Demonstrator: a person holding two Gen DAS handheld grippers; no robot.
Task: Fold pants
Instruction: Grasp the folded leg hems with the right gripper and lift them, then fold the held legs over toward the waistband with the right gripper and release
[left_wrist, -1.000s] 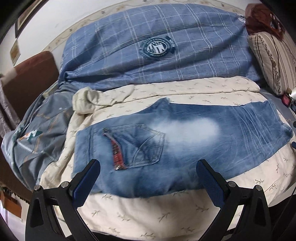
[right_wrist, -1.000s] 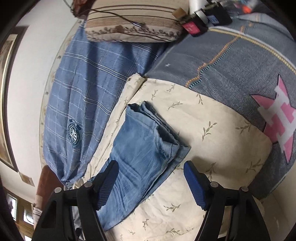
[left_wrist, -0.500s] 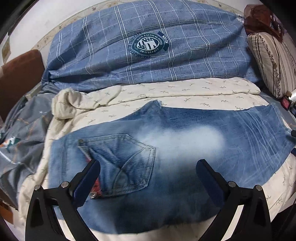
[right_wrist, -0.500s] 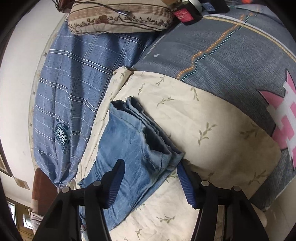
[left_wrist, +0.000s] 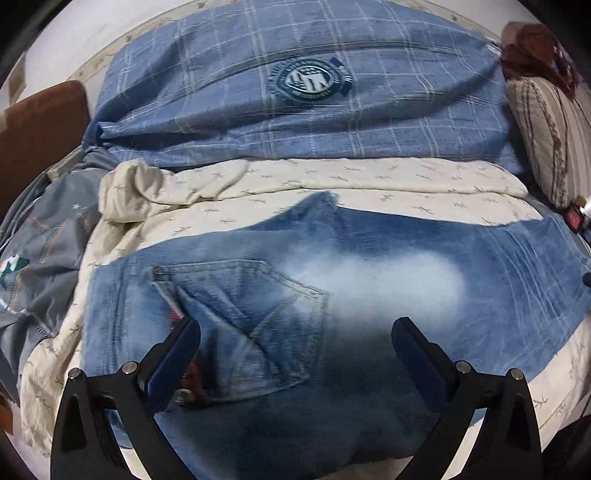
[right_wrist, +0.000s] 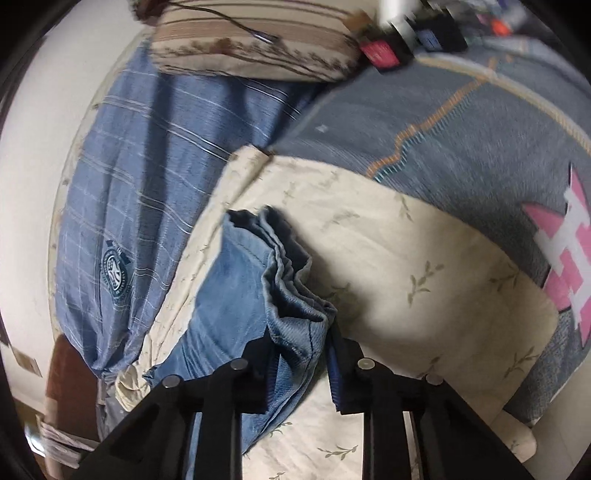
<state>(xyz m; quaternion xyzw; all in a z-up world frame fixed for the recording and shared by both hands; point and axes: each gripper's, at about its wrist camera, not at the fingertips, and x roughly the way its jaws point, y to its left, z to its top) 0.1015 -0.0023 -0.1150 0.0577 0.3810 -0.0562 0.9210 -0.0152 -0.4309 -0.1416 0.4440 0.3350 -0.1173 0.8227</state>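
Note:
Faded blue jeans (left_wrist: 369, 280) lie folded lengthwise across a cream leaf-print blanket (left_wrist: 332, 177), back pocket (left_wrist: 251, 306) up at the waist end. My left gripper (left_wrist: 295, 350) is open, low over the waist end, its fingers either side of the pocket area. In the right wrist view the leg cuffs (right_wrist: 291, 295) are bunched and my right gripper (right_wrist: 299, 354) is shut on them. The jeans' leg (right_wrist: 229, 295) runs away to the lower left.
A blue plaid duvet (left_wrist: 314, 103) lies behind the blanket. A striped pillow (left_wrist: 554, 136) sits at the right, with small red and black items (right_wrist: 384, 51) beside it. A grey patterned bedspread (right_wrist: 461, 140) surrounds the blanket. A brown headboard (left_wrist: 40, 136) stands at the left.
My right gripper moved onto the cuffs and closed on them, bunching the hem. My left gripper lowered closer over the waist end and stayed open.

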